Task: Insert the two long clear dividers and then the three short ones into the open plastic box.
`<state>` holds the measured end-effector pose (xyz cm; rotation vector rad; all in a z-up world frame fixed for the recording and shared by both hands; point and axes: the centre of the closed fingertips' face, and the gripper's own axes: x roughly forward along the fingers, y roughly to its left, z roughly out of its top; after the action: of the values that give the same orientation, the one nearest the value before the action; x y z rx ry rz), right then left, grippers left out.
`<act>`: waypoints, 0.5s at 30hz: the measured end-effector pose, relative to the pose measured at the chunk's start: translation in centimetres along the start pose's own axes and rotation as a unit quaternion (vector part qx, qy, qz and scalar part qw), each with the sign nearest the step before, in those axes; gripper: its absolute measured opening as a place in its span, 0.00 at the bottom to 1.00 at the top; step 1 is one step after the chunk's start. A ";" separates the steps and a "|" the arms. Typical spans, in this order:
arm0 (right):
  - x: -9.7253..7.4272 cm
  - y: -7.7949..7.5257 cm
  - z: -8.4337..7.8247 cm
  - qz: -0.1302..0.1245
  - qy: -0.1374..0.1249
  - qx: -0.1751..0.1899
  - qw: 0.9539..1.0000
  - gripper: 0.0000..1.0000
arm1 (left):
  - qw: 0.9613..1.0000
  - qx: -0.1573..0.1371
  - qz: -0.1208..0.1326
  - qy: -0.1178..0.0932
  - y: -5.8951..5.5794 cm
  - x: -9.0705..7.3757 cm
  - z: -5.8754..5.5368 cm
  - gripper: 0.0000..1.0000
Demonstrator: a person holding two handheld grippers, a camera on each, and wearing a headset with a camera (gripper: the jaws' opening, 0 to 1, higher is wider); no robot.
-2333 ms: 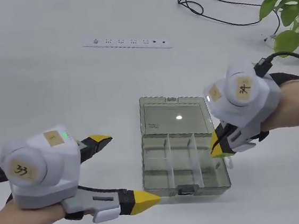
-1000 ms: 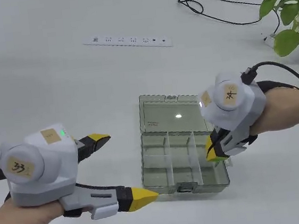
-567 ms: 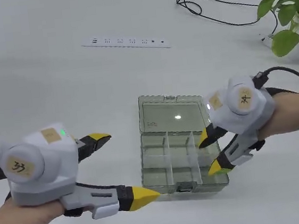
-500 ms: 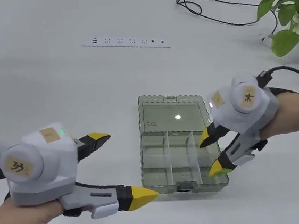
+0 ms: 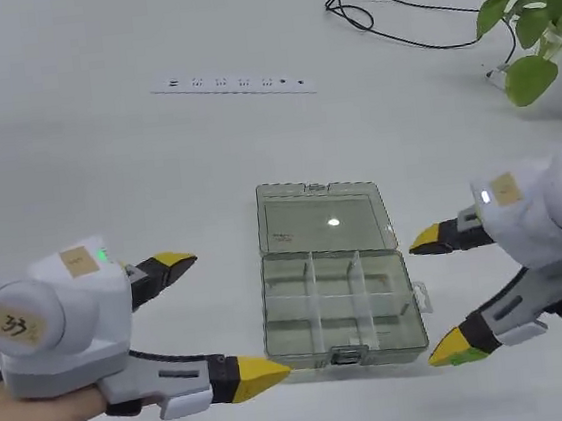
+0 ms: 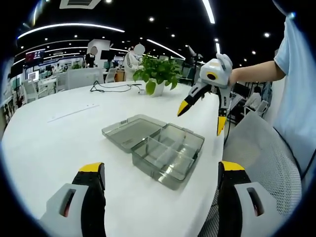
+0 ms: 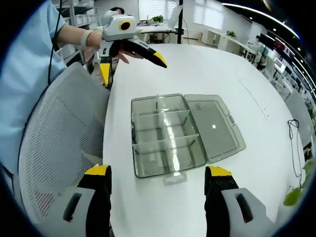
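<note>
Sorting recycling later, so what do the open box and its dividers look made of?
Open box: probably rigid plastic, smoky translucent and glossy; the table shows through and the lid reflects a light. Dividers: likely clear plastic, thin walls with pale glinting edges.

We see a clear plastic box [image 5: 300, 341] near the front edge of the white counter [image 5: 107, 178], its lid [image 5: 324, 221] laid back flat toward the far edge. Clear dividers [image 5: 314, 285] stand in the tray and split it into compartments. Our left hand-held gripper [image 5: 224, 317] hovers just left of the box, jaws spread wide and holding nothing. Our right hand-held gripper [image 5: 435, 298] hovers just right of it, jaws likewise spread and bare. A white power strip [image 5: 232, 83] lies toward the far edge. A black cable [image 5: 381, 9] and a green plant [image 5: 534, 33] sit at the far right corner.
</note>
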<state>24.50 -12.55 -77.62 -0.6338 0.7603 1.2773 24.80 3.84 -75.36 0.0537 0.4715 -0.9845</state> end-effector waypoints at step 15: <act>-3.7 0.0 -1.2 -0.138 -0.191 0.204 0.950 1.00 | 0.999 -0.027 0.042 -0.016 -0.2 -2.2 0.9 1.00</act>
<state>23.87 -15.67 -75.38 -0.1389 0.5649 0.9085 23.96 5.26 -73.64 0.0100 0.4632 -0.8885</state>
